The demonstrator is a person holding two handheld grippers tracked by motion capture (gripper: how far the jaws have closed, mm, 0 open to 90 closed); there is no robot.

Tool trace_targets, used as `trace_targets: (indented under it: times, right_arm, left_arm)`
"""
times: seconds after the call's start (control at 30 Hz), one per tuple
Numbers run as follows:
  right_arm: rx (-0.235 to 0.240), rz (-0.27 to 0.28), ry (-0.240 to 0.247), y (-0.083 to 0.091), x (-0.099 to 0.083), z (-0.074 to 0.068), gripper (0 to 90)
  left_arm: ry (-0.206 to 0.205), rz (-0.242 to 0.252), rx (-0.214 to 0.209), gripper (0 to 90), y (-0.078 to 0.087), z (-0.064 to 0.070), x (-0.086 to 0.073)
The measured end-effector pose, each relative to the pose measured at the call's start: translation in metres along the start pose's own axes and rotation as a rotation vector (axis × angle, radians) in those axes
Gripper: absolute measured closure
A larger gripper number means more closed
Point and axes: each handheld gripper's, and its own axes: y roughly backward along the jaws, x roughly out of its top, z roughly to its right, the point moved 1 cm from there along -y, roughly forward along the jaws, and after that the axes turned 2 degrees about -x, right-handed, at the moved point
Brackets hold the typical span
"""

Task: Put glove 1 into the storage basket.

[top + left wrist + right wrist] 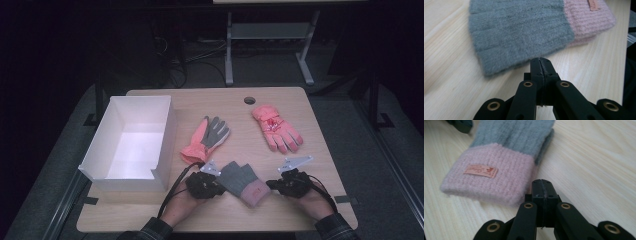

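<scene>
The fuzzy grey knitted glove with a pink ribbed cuff lay at the table's near edge between the left gripper and right gripper, both pinched empty beside it. Seemingly pre-grasp; next, jaws needed parting.

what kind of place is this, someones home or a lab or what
Most likely a lab or recording workspace, not a home. A plain wooden table stands in a dark room with loose cables on the floor behind, and the gloves and white box look set out for handling.
</scene>
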Motion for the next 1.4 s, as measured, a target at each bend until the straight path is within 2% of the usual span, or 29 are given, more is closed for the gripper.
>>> trace_targets:
  times: [0.2,0.27,0.3,0.5,0.63,0.9,0.97,1.0,1.13,1.37,1.4]
  right_arm:
    - [0.003,-0.002,0.006,0.001,0.0,-0.001,90.0]
    - [0.009,-0.021,0.01,-0.001,0.0,-0.002,90.0]
    - [0.012,-0.021,0.011,-0.001,0.0,-0.003,90.0]
    - [0.031,-0.017,0.02,-0.001,0.0,-0.009,90.0]
    - [0.059,-0.028,0.024,-0.004,0.001,-0.017,90.0]
    - [0.11,-0.047,0.081,-0.012,0.004,-0.038,90.0]
    - [0.121,-0.048,0.088,-0.013,0.004,-0.041,90.0]
    - [0.137,-0.053,0.102,-0.015,0.005,-0.047,90.0]
    - [0.166,-0.055,0.132,-0.02,0.008,-0.058,90.0]
    - [0.196,-0.054,0.136,-0.025,0.012,-0.066,90.0]
    - [0.201,-0.052,0.142,-0.026,0.013,-0.068,90.0]
  left_arm:
    - [-0.012,-0.002,0.016,89.6,-0.008,-0.002,0.007]
    - [-0.015,-0.005,0.028,89.6,-0.01,-0.006,0.011]
    - [-0.026,-0.012,0.035,89.6,-0.009,-0.008,0.012]
    - [-0.027,-0.003,0.056,89.6,-0.009,-0.012,0.015]
    - [-0.025,-0.006,0.065,89.6,-0.008,-0.017,0.018]
    - [-0.03,-0.008,0.068,89.6,-0.003,-0.025,0.019]
    - [-0.016,0.003,0.064,89.6,-0.003,-0.025,0.019]
    - [0.0,0.018,0.062,89.6,-0.003,-0.025,0.019]
    - [-0.007,0.008,0.062,89.6,-0.005,-0.03,0.023]
    - [-0.011,0.011,0.061,89.6,-0.008,-0.031,0.029]
    - [-0.023,0.0,0.061,89.6,-0.007,-0.033,0.03]
